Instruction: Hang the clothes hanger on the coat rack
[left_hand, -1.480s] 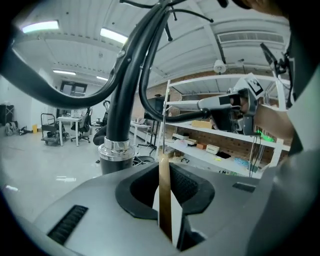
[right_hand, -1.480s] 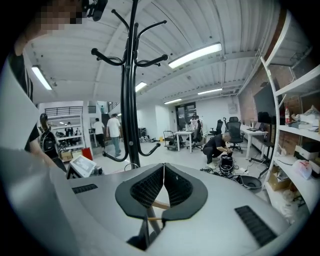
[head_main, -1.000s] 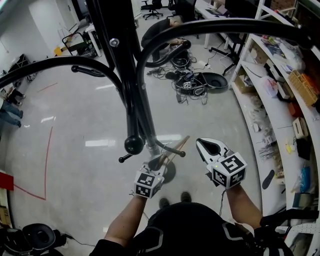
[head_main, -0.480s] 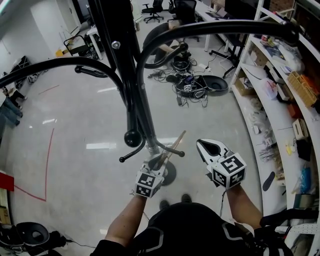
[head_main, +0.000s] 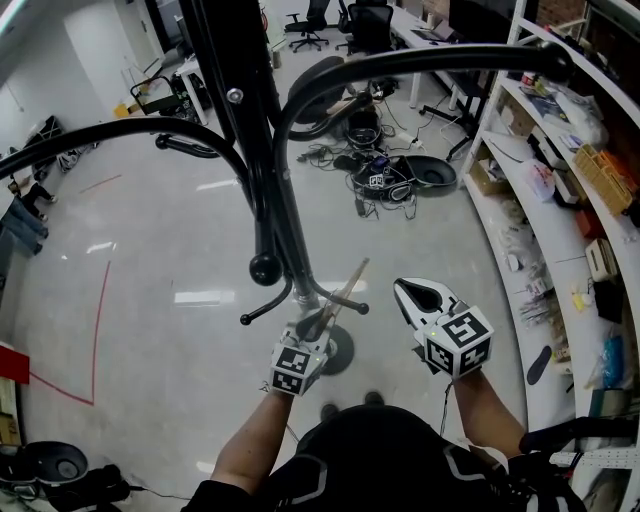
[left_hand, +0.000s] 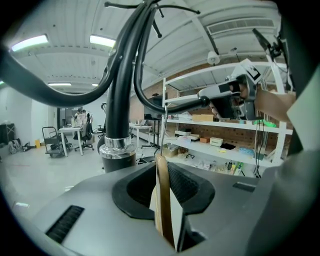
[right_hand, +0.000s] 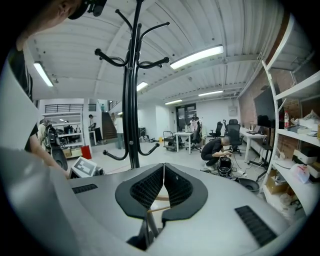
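A black coat rack (head_main: 262, 150) rises just in front of me, its curved arms spreading left and right overhead and its round base (head_main: 342, 352) on the floor. My left gripper (head_main: 312, 335) is shut on a wooden clothes hanger (head_main: 345, 285), which slants up to the right beside the pole. In the left gripper view the hanger's wood (left_hand: 163, 200) stands edge-on between the jaws, with the pole (left_hand: 119, 100) close behind. To the right, my right gripper (head_main: 418, 293) is shut with nothing in it; its jaws meet in the right gripper view (right_hand: 162, 187), and the rack (right_hand: 132, 100) stands to the left.
White shelving (head_main: 560, 200) full of small items runs along the right side. Cables and a black round device (head_main: 400, 170) lie on the floor beyond the rack. Office chairs (head_main: 305, 15) and desks stand at the back. A red tape line (head_main: 97, 320) marks the floor at left.
The hanger has tilted a little more upright, its tip nearer the pole. Both grippers stay almost where they were.
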